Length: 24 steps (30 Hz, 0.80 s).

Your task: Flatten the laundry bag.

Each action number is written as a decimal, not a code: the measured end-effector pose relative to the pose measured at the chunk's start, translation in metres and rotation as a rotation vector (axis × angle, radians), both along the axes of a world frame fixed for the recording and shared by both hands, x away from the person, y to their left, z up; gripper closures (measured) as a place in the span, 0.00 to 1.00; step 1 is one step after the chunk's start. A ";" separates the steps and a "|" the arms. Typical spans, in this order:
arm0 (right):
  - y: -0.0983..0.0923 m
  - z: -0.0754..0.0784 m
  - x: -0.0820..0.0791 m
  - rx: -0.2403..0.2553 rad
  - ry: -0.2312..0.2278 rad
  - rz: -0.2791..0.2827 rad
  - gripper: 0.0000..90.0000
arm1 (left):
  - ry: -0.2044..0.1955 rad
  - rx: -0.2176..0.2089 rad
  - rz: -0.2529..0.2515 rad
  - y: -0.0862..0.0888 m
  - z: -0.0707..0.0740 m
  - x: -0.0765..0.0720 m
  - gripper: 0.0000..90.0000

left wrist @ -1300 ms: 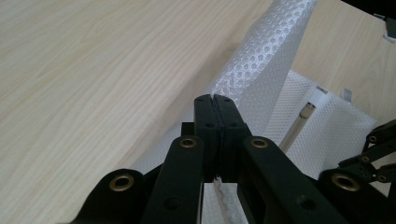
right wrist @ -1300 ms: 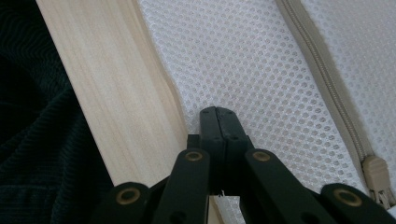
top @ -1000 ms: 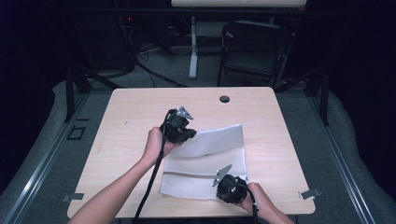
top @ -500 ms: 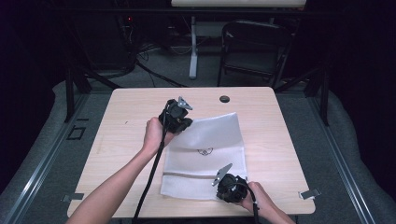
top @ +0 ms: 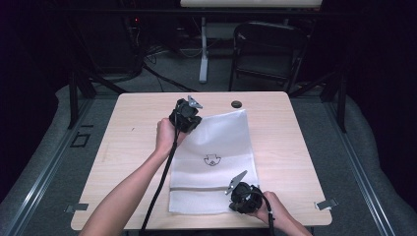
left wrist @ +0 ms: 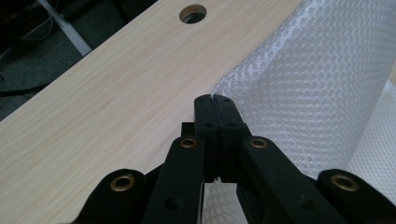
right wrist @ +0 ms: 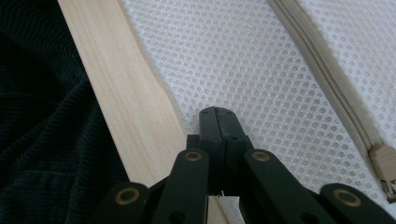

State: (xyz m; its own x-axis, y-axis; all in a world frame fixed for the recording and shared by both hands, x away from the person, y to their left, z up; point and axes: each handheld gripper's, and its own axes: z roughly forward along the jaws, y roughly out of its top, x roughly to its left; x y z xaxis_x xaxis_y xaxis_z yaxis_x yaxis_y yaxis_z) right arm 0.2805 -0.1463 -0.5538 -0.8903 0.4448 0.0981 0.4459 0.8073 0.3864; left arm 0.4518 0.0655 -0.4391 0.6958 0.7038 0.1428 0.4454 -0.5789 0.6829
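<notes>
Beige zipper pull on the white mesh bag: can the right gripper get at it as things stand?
Probably not yet: the right gripper is shut on the white mesh bag, though the beige zipper pull lies uncovered close beside its jaws. Released, the way looks free.

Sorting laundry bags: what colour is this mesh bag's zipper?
Beige zipper on the white mesh bag, clearest in the right gripper view.

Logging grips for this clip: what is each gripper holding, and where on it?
Both hold the white mesh bag: the left gripper pinches its far-left corner, the right gripper its near edge by the zipper end.
</notes>
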 end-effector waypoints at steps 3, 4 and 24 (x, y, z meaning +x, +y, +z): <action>-0.001 -0.001 0.001 0.016 0.009 -0.011 1.00 | -0.006 -0.014 0.014 -0.004 -0.003 0.007 1.00; -0.002 -0.001 0.002 0.018 0.016 -0.007 1.00 | -0.005 -0.015 0.015 -0.005 -0.004 0.010 1.00; 0.004 -0.002 -0.004 0.049 0.034 0.000 1.00 | -0.005 0.009 0.073 -0.026 -0.026 0.043 1.00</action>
